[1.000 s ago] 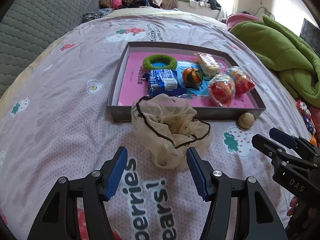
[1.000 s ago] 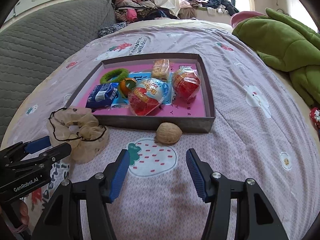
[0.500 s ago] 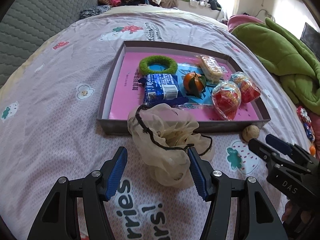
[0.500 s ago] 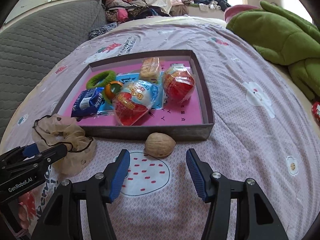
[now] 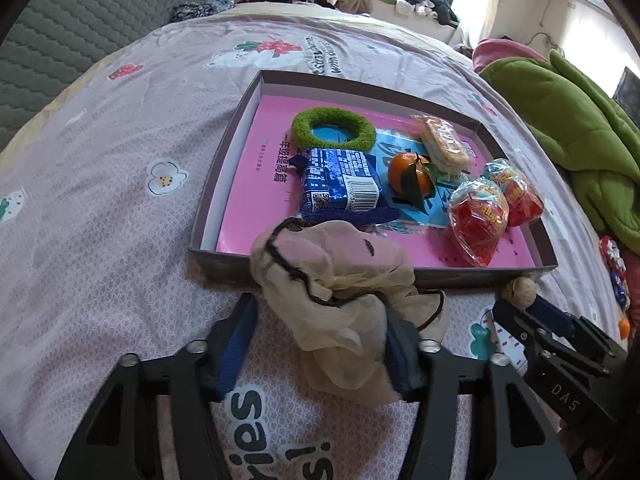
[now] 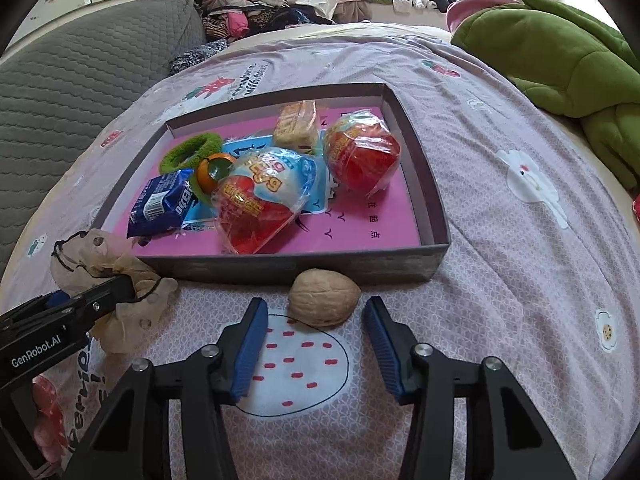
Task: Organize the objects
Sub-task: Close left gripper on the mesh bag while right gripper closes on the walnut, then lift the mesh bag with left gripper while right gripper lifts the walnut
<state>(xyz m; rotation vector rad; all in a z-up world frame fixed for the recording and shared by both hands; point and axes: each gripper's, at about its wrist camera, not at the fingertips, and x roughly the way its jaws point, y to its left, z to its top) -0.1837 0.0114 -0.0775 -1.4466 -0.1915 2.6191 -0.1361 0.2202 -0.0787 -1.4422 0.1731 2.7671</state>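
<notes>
A beige scrunchie (image 5: 340, 304) with a black cord lies on the bedspread against the front wall of a shallow grey box (image 5: 218, 160). My left gripper (image 5: 320, 340) straddles it with jaws closing. The right pad touches the fabric, while a gap remains at the left pad. A walnut (image 6: 323, 298) rests in front of the box (image 6: 424, 168), just ahead of my right gripper (image 6: 314, 320). Its jaws are closing, with the walnut between the fingertips and untouched. Each view catches the other gripper at its edge.
The box holds a green ring (image 5: 334, 127), a blue snack pack (image 5: 340, 186), a tangerine (image 5: 410, 172), a wrapped biscuit (image 5: 442, 142) and two red-and-white packets (image 5: 478, 220). A green blanket (image 6: 568, 52) lies right, a grey headboard (image 6: 60, 80) left, clothes behind.
Both grippers moved forward and down. The left now has the scrunchie between its fingers and the right has reached the walnut. Both pairs of jaws have narrowed.
</notes>
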